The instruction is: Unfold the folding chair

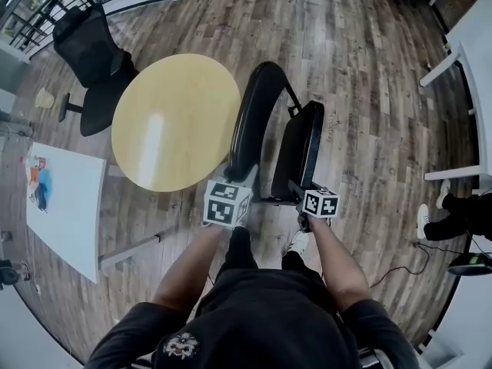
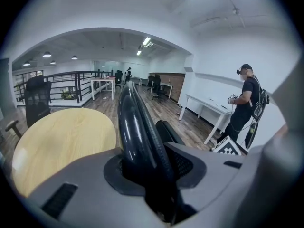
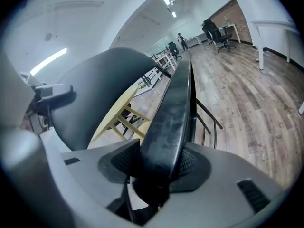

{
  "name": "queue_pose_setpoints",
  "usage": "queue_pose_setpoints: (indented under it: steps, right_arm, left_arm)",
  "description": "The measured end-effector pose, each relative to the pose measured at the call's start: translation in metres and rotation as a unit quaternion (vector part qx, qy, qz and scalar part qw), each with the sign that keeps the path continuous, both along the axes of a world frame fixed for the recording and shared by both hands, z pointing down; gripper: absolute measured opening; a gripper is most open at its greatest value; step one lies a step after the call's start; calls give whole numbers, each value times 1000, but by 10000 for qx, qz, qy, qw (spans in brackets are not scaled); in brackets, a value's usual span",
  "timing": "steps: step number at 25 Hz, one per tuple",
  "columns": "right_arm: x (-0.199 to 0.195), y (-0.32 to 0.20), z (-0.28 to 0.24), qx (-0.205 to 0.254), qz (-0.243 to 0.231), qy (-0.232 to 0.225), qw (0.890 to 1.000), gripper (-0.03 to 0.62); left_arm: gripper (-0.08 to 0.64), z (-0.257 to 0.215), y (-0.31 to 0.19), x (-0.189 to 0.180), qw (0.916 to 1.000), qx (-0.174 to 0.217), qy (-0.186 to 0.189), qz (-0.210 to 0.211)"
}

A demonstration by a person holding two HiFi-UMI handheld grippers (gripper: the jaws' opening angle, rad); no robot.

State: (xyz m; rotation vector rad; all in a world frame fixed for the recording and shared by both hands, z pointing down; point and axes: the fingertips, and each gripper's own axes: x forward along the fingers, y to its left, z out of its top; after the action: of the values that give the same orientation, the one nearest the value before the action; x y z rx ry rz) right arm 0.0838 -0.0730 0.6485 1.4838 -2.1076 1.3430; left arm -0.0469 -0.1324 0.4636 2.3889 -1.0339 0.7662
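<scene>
The black folding chair stands partly folded on the wood floor, just in front of me in the head view. Its curved backrest (image 1: 252, 121) is on the left and its seat panel (image 1: 300, 148) on the right, both nearly upright with a narrow gap between them. My left gripper (image 1: 243, 178) is shut on the backrest's near edge; in the left gripper view the backrest (image 2: 137, 127) runs up from between the pads of the left gripper (image 2: 153, 175). My right gripper (image 1: 297, 187) is shut on the seat's near edge (image 3: 173, 113), which is pinched in the right gripper (image 3: 156, 175).
A round yellow table (image 1: 173, 121) stands close to the chair's left. A black office chair (image 1: 88, 48) is beyond it. A white table (image 1: 65, 206) is at the left, white desks (image 1: 473, 44) at the right. A person (image 2: 244, 103) stands by a desk.
</scene>
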Motion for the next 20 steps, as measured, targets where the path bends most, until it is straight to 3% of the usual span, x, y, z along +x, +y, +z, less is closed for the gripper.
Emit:
queue_pose_setpoints:
  steps: [2, 6, 12, 20]
  right_arm:
    - [21, 11, 7, -84, -93, 17, 9999, 187]
    - [57, 27, 22, -238, -176, 184, 9994, 257]
    - [114, 45, 51, -434, 520, -586, 9960, 381]
    - [192, 66, 114, -656, 973, -433, 9921, 390]
  left_arm:
    - [114, 5, 1, 1, 9999, -84, 53, -71]
    - [114, 12, 3, 9, 9997, -169, 123, -101]
    - [115, 40, 2, 14, 9986, -326, 240, -341]
    - [129, 83, -7, 16, 9945, -457, 357, -870]
